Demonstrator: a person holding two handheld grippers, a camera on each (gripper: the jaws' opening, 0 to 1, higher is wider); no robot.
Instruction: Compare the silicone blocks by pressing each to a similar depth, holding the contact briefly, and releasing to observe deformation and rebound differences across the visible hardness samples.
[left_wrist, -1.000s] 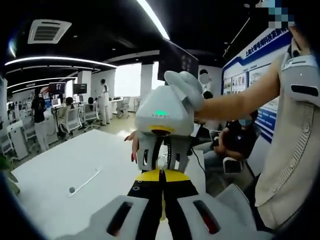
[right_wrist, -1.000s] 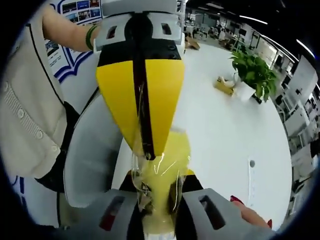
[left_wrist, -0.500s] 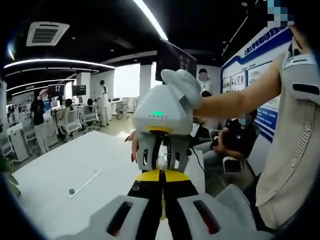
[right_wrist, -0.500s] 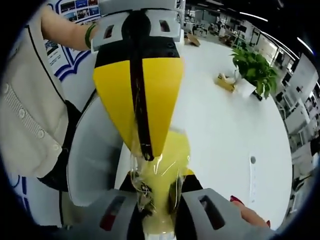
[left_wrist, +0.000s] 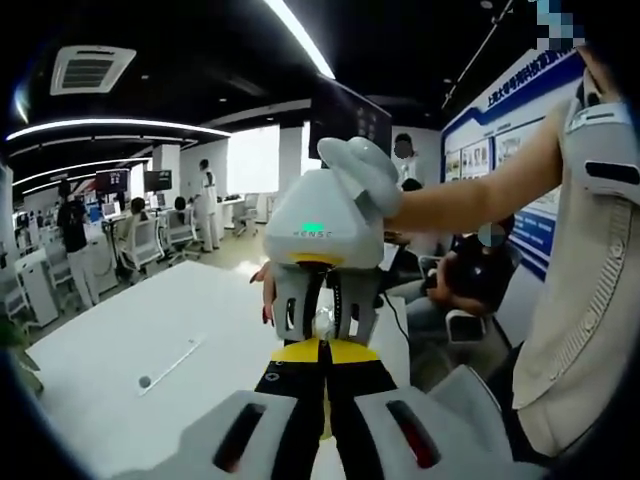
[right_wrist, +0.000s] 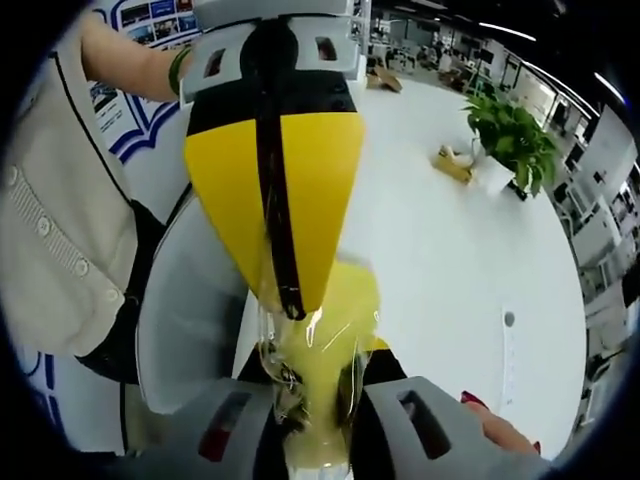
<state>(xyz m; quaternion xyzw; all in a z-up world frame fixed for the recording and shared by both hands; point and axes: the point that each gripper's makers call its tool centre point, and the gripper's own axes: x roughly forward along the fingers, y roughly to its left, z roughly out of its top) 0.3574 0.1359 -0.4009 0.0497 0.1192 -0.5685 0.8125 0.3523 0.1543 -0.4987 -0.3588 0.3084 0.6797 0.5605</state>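
Observation:
A yellow silicone block (right_wrist: 348, 300) in clear wrap sits between the jaws of my right gripper (right_wrist: 315, 388), which is shut on it. My left gripper (right_wrist: 290, 302) comes down from the top of the right gripper view with its yellow jaws shut together. Its tip rests against the top of the block. In the left gripper view my left gripper (left_wrist: 322, 346) points straight at my right gripper (left_wrist: 322, 322), nose to nose, both held in the air above the white table (left_wrist: 110, 350). There the block (left_wrist: 322, 318) shows as a small pale lump between the right gripper's fingers.
On the table lie a thin white strip with a round end (left_wrist: 170, 365), a potted plant (right_wrist: 510, 140) and a small brown object (right_wrist: 450, 165). A hand with red nails (right_wrist: 500, 425) holds my right gripper. A seated person (left_wrist: 480, 280) is close behind, and office chairs and people stand further back.
Both views drifted very slightly. The left gripper's tip stays on the block and the right gripper's hold is unchanged.

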